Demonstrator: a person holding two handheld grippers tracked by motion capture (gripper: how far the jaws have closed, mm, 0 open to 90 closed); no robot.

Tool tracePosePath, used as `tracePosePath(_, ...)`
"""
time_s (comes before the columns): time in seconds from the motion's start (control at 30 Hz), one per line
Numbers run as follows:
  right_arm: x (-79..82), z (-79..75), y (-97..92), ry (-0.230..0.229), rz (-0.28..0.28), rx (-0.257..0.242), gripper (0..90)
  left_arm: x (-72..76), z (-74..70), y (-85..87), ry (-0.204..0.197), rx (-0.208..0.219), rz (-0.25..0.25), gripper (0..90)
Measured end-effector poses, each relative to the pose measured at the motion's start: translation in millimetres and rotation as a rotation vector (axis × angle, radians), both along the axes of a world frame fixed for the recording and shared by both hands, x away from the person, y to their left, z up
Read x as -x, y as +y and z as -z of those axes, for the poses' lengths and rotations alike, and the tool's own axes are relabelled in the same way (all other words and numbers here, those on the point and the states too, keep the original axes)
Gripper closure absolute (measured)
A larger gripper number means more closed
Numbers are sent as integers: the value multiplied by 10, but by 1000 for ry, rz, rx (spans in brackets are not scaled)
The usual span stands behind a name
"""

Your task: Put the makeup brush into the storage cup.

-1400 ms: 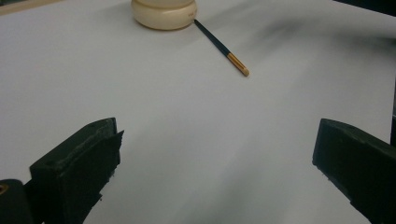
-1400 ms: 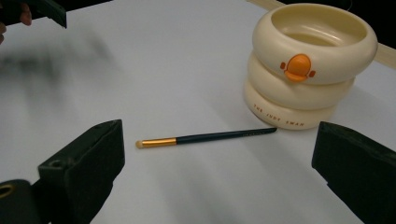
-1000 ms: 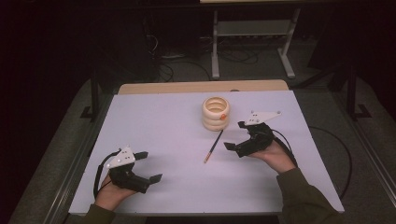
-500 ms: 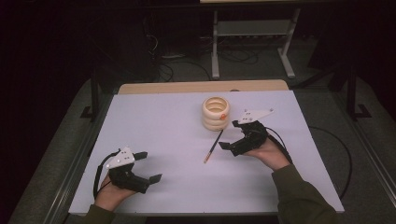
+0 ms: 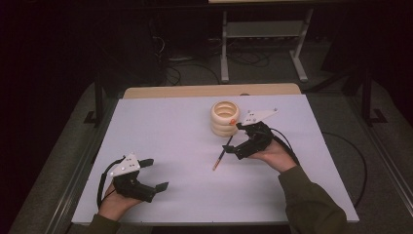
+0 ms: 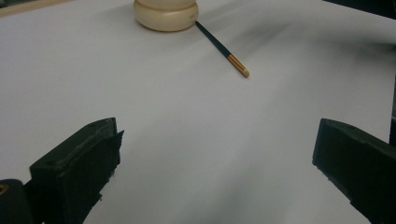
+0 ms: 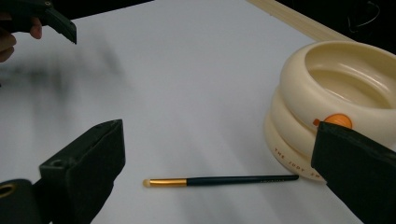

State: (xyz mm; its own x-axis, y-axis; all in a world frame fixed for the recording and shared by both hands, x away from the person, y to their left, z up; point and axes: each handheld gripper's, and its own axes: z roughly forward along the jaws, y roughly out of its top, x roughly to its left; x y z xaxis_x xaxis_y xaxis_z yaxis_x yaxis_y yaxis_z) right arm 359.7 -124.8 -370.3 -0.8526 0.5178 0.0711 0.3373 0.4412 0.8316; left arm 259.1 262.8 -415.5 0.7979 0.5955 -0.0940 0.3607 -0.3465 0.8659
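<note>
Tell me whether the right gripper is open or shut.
Open. In the right gripper view the right gripper has its two black jaws wide apart, with the thin dark gold-banded brush lying untouched on the white table between them.

Each hand-held gripper is a black, blocky body with two black jaws — thick, squared pads with matte, slightly scuffed faces in the gripper views. The left hand-held gripper (image 5: 155, 173) carries a pale grey three-cornered plate dotted with small dark screws, and a black cable loops from its rear. The right hand-held gripper (image 5: 233, 144) bears the same kind of plate, with a black cable trailing off behind it. The person wears olive-green long sleeves (image 5: 308, 197) — loose and creased at the cuffs.
</note>
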Motion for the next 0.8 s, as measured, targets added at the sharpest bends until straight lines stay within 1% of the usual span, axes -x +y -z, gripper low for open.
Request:
tracePosePath(0.27, -30, -40, 72, -1, -18, 0, 22, 1, -4, 1, -2, 3, 0, 3)
tracePosePath(0.6, -98, -66, 145, 14, -49, 2, 24, -1, -1, 6, 0, 2, -1, 3)
tracePosePath(0.63, -107, -66, 159, 18, -55, 5, 38, 1, -1, 5, 0, 3, -1, 3)
tracePosePath(0.73, -125, -61, 175, 19, -63, 9, 38, 0, 0, 7, 0, 1, 0, 3)
tracePosePath(0.8, -140, -57, 193, 28, -69, 17, 38, -1, 1, 8, 0, 2, -1, 3)
